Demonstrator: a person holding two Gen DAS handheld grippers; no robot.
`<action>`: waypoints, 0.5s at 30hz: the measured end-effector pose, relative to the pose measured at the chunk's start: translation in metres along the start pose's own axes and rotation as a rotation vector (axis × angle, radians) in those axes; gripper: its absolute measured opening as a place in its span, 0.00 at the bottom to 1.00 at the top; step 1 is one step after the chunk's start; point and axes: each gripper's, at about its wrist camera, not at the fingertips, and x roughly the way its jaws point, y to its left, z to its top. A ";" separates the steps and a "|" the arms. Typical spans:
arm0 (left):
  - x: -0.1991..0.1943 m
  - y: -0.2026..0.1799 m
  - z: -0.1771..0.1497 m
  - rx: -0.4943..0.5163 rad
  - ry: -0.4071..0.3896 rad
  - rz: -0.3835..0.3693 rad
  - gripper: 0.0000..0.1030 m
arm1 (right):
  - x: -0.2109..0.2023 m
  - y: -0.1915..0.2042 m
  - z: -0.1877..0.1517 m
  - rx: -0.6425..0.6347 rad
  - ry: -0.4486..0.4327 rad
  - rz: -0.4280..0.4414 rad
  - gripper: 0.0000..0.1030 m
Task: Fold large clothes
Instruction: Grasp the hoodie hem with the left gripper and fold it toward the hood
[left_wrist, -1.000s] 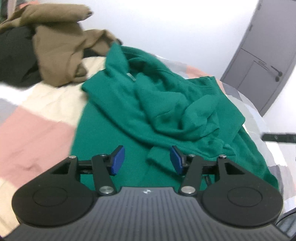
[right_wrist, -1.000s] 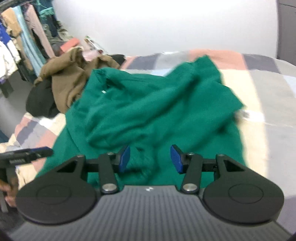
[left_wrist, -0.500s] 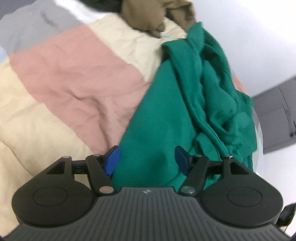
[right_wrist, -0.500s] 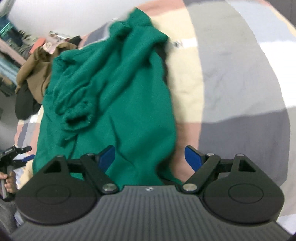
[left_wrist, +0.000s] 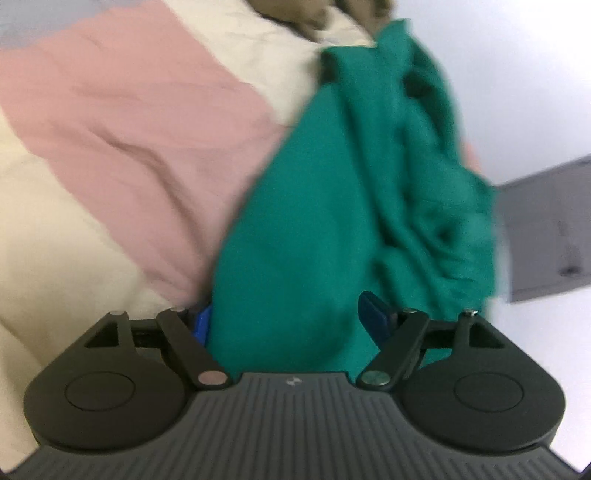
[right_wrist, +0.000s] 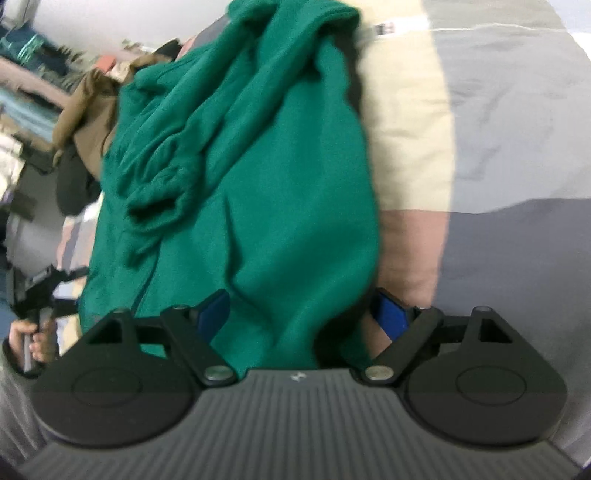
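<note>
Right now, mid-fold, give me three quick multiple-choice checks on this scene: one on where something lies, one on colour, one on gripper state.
1. Where does the brown garment lie relative to the green garment?
A. at its far end, on the bed
B. spread on top of it
C. between the right gripper's jaws

2. What colour is the bed cover just left of the green garment in the left wrist view?
A. blue
B. pink
C. black

3. How does the left gripper stand?
A. shut on the bed cover
B. shut with nothing between
C. open, with green cloth between the jaws

Answers:
1. A: the brown garment sits beyond the green garment.
2. B: a pink patch of the bed cover borders it.
3. C: the left gripper has just been opening; its pads stand apart around the cloth.
</note>
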 end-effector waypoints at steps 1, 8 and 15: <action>-0.002 -0.001 -0.003 0.001 0.013 -0.059 0.78 | -0.001 0.007 -0.001 -0.022 0.006 0.027 0.83; -0.005 -0.022 -0.020 0.094 0.084 -0.159 0.78 | -0.014 0.045 0.002 -0.151 -0.002 0.136 0.84; 0.013 -0.026 -0.027 0.118 0.131 -0.013 0.78 | 0.016 0.025 0.003 -0.073 0.122 -0.019 0.80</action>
